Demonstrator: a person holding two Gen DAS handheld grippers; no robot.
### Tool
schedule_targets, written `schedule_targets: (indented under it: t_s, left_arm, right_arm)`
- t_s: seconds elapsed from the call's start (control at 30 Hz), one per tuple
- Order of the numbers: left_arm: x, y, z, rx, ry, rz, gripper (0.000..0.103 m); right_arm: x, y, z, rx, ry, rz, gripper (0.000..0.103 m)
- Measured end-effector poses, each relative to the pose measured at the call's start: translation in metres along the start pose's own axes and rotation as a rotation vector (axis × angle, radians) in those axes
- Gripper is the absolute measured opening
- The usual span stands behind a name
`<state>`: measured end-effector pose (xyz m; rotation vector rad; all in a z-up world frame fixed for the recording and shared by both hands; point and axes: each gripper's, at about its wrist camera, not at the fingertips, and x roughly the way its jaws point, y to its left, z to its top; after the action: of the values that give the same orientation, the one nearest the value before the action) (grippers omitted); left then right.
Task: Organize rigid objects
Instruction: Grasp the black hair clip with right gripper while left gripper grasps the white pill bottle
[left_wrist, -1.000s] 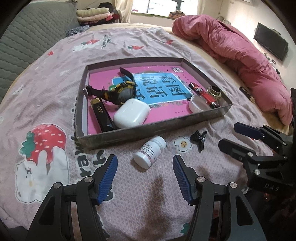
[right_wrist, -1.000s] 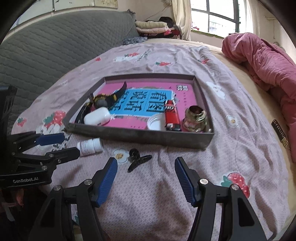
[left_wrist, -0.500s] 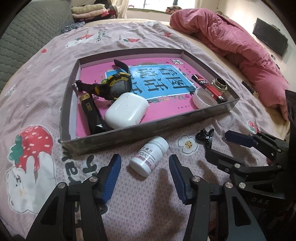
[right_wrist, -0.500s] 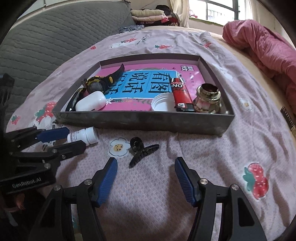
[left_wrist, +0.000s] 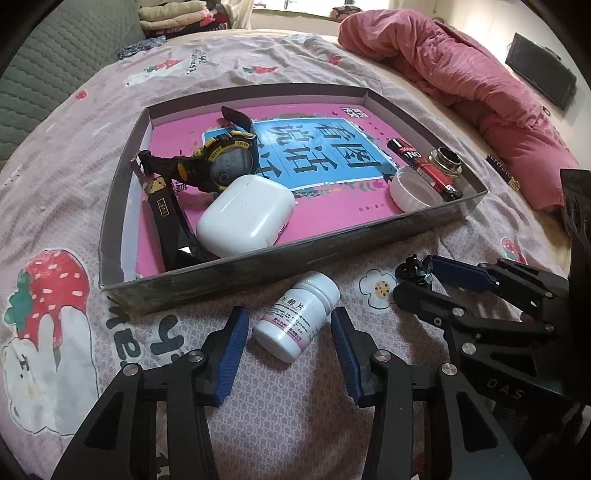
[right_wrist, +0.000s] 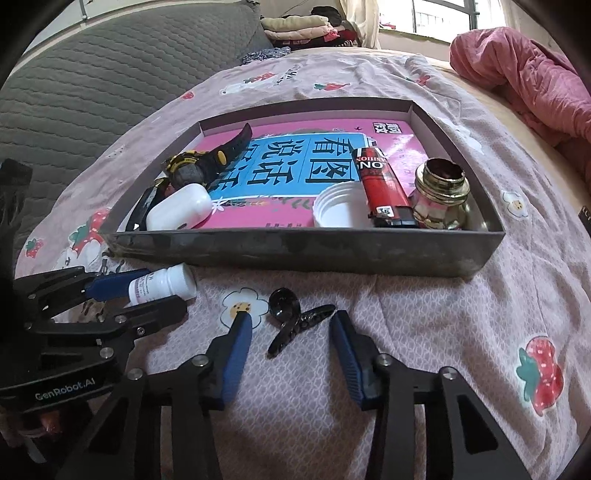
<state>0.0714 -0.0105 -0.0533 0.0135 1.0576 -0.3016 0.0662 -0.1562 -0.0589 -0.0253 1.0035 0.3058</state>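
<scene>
left gripper (left_wrist: 286, 341) straddling the white pill bottle (left_wrist: 297, 319), jaws closing, bottle between the blue pads (left_wrist: 231, 352) but with a sliver of bedspread showing on each side, so not yet pinched. right gripper (right_wrist: 290, 347) likewise closing around the black hair clip (right_wrist: 293, 325), clip lying between the pads and apart from both. both items just ahead of the fingertips on the pink printed bedspread (left_wrist: 55, 206), short of the near wall of the grey box (left_wrist: 280, 266); inside, beyond that wall, watch (left_wrist: 221, 162), white earbud case (left_wrist: 245, 216), white cap (left_wrist: 413, 192), red lighter (right_wrist: 382, 184) and small glass jar (right_wrist: 439, 197) already parked. risks, judged from here: bottle lying on its side and angled across the left jaws, round and smooth, likely to roll or squirt forward if caught off-centre or only by the base. clip thin, springy and skewed to the right jaws, likely to twist flat or slip under a pad, leaving fabric pinched instead. soft bedding likely to sink under downward pressure and bunch between pads. grippers close together, tips of one near the other's target, so a sideways correction could knock bottle or clip. low near wall could snag either item on a shallow lift.
</scene>
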Motion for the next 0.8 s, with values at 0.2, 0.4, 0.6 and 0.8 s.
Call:
schedule_targets:
  t_s: [0.2, 0.4, 0.6, 0.8]
  left_arm:
    - [0.004, -0.002, 0.001, 0.005, 0.004, -0.006, 0.048]
    - [0.007, -0.008, 0.004, 0.021, 0.011, -0.015, 0.045]
    - [0.007, -0.012, 0.003, 0.036, 0.004, -0.034, 0.036]
    - [0.005, -0.021, 0.002, 0.067, 0.002, -0.06, 0.035]
  right_arm:
    - [0.001, -0.005, 0.001, -0.004, 0.008, 0.007, 0.034]
    - [-0.002, -0.013, 0.003, 0.027, 0.016, 0.026, 0.016]
    - [-0.005, -0.014, 0.002, 0.029, 0.016, 0.035, 0.012]
    - [-0.008, -0.013, 0.003, 0.026, 0.013, 0.053, 0.012]
